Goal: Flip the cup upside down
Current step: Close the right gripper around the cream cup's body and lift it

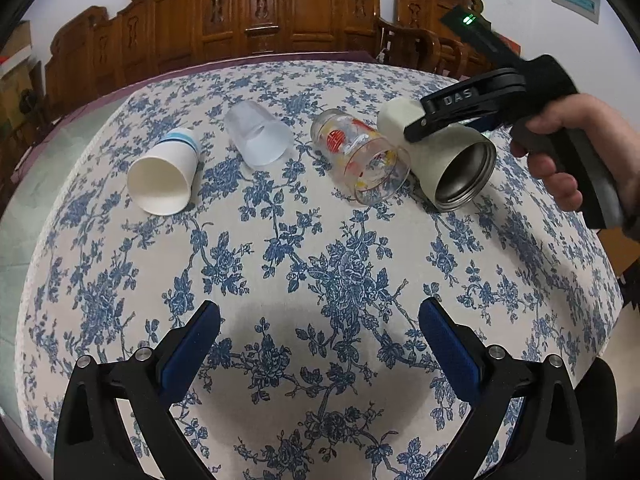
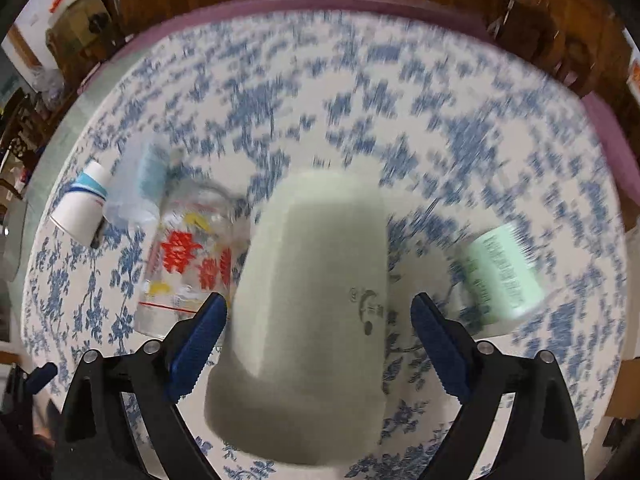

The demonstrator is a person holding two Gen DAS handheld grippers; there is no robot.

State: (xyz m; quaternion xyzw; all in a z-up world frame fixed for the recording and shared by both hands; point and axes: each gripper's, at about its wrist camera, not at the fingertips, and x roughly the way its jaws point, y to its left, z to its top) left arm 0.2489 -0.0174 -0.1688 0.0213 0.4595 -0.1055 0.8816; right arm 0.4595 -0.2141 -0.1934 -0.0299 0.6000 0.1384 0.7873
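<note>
Cream steel-lined cup [image 1: 444, 152] on its side at right end of row on bench [image 1: 304, 280], mouth toward left camera, touching printed glass [image 1: 360, 156]. Right gripper [image 2: 320, 344] straddles cup, fingers spread, pads [image 2: 200, 344] not clearly touching its walls. Left gripper [image 1: 320, 344] open, holding nothing, over bare cloth near front edge; wide open room there. Frosted cup [image 1: 258, 134] and paper cup [image 1: 164, 178] lie further left. Right view, blurred, alone shows green cup [image 2: 500, 276] right of cream cup.
</note>
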